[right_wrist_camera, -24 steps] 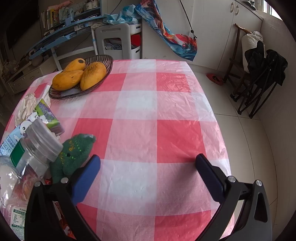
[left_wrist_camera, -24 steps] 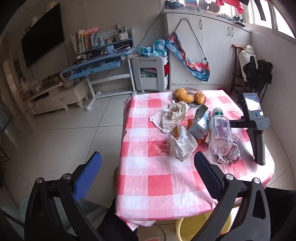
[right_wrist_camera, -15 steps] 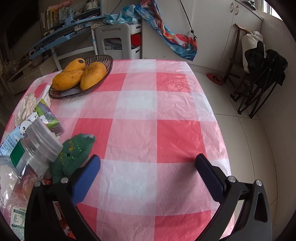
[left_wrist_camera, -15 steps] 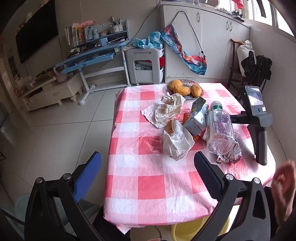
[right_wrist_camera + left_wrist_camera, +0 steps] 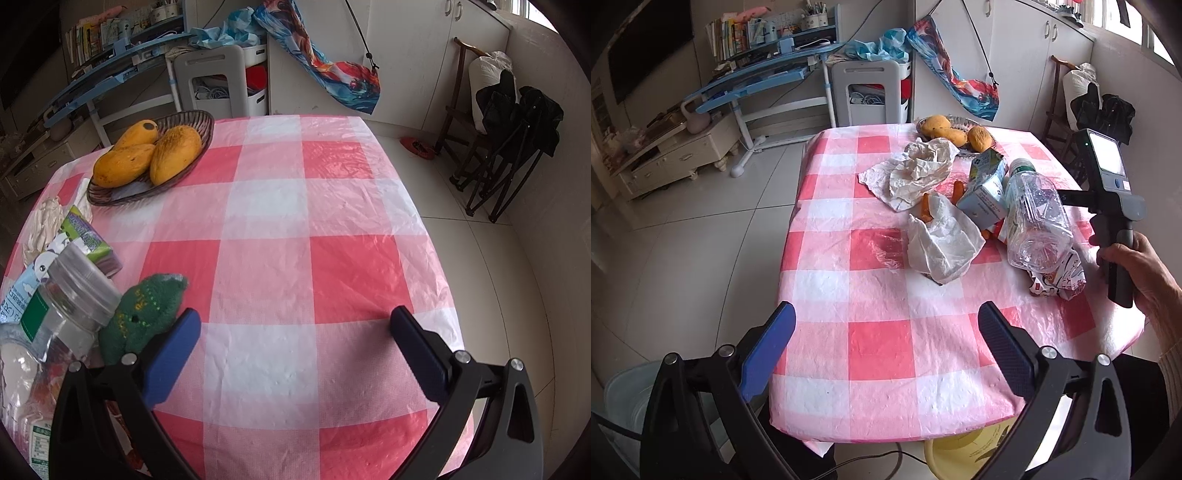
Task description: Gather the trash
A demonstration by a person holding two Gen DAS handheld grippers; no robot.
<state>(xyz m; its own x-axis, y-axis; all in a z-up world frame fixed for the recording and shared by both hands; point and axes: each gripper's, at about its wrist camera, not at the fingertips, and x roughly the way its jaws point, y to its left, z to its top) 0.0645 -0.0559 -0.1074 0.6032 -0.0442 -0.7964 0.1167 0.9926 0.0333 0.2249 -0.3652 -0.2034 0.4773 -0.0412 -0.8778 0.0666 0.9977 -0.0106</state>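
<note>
On the pink checked tablecloth [image 5: 871, 347] lie a crumpled white paper [image 5: 916, 170], a white plastic bag [image 5: 942, 240] over orange peel, a drink carton [image 5: 986, 188], a clear plastic bottle [image 5: 1034, 218] and a printed wrapper [image 5: 1060, 277]. My left gripper [image 5: 886, 347] hangs open above the table's near edge, holding nothing. A hand [image 5: 1137, 266] grips the right gripper's handle [image 5: 1115, 221] beside the bottle. My right gripper [image 5: 295, 350] stands open over bare cloth. To its left lie the bottle [image 5: 70, 306], a green knitted piece [image 5: 144, 314] and the carton [image 5: 81, 236].
A wicker basket [image 5: 199, 125] with three mangoes sits at the table's far side. A yellow bucket [image 5: 964, 454] stands under the near edge, a pale bin [image 5: 628, 391] on the floor at left. Folded black chairs [image 5: 509, 147] lean at right; a blue desk [image 5: 757, 81] stands behind.
The left gripper's view has swung so the table sits more central and lower. A hand has come in and closed round the right gripper's handle. The right gripper has kept still.
</note>
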